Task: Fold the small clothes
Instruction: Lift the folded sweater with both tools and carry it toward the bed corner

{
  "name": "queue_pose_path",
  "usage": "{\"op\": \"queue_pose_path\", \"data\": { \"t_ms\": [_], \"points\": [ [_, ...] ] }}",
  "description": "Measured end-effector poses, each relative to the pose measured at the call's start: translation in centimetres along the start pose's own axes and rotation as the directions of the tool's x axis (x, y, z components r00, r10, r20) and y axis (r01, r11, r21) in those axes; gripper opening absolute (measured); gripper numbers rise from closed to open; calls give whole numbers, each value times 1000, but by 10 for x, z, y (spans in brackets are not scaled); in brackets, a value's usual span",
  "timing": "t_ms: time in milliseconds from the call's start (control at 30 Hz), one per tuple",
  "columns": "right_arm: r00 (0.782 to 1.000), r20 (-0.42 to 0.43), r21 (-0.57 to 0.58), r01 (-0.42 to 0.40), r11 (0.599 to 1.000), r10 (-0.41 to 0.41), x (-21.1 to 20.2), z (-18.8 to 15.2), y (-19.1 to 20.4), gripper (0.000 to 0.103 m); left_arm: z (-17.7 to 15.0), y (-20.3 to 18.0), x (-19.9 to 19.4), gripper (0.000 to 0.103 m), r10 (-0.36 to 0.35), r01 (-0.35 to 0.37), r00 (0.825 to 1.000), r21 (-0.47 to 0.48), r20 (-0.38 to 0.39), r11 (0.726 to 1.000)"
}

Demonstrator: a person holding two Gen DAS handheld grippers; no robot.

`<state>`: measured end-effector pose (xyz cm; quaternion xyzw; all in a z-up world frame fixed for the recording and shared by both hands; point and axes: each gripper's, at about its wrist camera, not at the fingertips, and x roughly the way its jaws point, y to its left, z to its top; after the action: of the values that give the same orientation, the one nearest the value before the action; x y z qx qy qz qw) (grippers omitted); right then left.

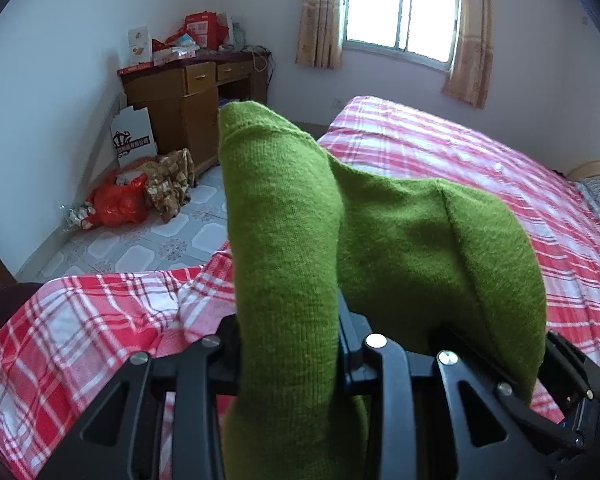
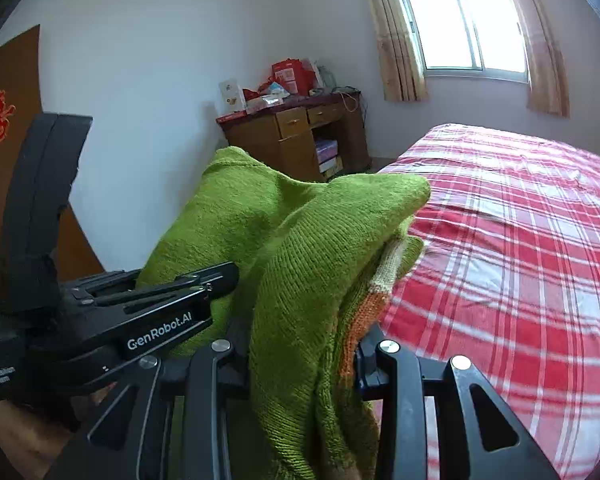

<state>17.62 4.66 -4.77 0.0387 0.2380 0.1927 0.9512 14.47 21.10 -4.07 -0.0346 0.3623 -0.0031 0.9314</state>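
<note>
Green knit garment (image 1: pixel 292 248) hangs clamped in both our left gripper (image 1: pixel 290 344) and right gripper (image 2: pixel 300 344), raised above the plaid bed (image 2: pixel 520 240). Step: carrying. Next we must lay it flat, keeping the held edge taut.

Home bedroom, plaid-sheeted bed (image 2: pixel 520 240), wooden desk (image 2: pixel 296 136), curtained window (image 2: pixel 472 28)

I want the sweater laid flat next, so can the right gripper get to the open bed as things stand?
Probably yes: the right gripper, shut on the green sweater, faces the plaid bed, and nothing lies on the stretch ahead.
</note>
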Motion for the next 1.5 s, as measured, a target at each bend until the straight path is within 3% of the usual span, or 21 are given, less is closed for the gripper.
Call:
{"op": "queue_pose_path", "data": {
  "t_ms": [233, 467, 667, 767, 900, 967, 1033, 1133, 1200, 1267, 1333, 1500],
  "points": [
    [994, -97, 3, 50, 999, -50, 51, -13, -26, 36, -4, -3, 37, 36, 46, -46, 995, 2, -84, 999],
    [973, -197, 208, -77, 975, 119, 79, -17, -69, 37, -5, -1, 47, 46, 58, -61, 992, -22, -110, 998],
    [959, -215, 300, -114, 947, 183, 88, -21, -82, 43, -2, 10, 61, 59, 35, -49, 986, -81, -161, 995],
    [959, -217, 307, -113, 945, 185, 84, -21, -81, 44, -3, 8, 61, 61, 43, -55, 986, -66, -158, 996],
    [977, -170, 297, -76, 952, 131, 54, -18, -82, 44, -5, 10, 59, 62, 33, -44, 989, -71, -143, 997],
    [994, -104, 220, -11, 976, 35, 32, -11, -71, 44, -5, 11, 59, 62, 33, -44, 989, -74, -144, 996],
    [998, -47, 106, 52, 993, -47, 20, -1, -52, 24, -4, 10, 60, 62, 37, -47, 989, -72, -142, 996],
    [995, 2, 8, 98, 995, -98, 15, 15, -33, 21, -5, 10, 61, 64, 38, -49, 989, -73, -143, 996],
    [996, -43, -26, 75, 997, -76, 29, 24, -28, 20, -5, 9, 60, 65, 46, -56, 989, -73, -143, 996],
    [986, -157, -48, 46, 998, -53, 59, 20, -25, 18, -6, 9, 60, 66, 47, -57, 989, -71, -142, 996],
    [970, -227, -51, 78, 996, -88, 80, 7, -34, 14, -6, 9, 61, 66, 38, -48, 988, -68, -147, 997],
    [969, -234, 0, 79, 997, -77, 95, 7, -51, 10, -5, 9, 62, 68, 52, -64, 987, -72, -153, 995]
  ]
}}
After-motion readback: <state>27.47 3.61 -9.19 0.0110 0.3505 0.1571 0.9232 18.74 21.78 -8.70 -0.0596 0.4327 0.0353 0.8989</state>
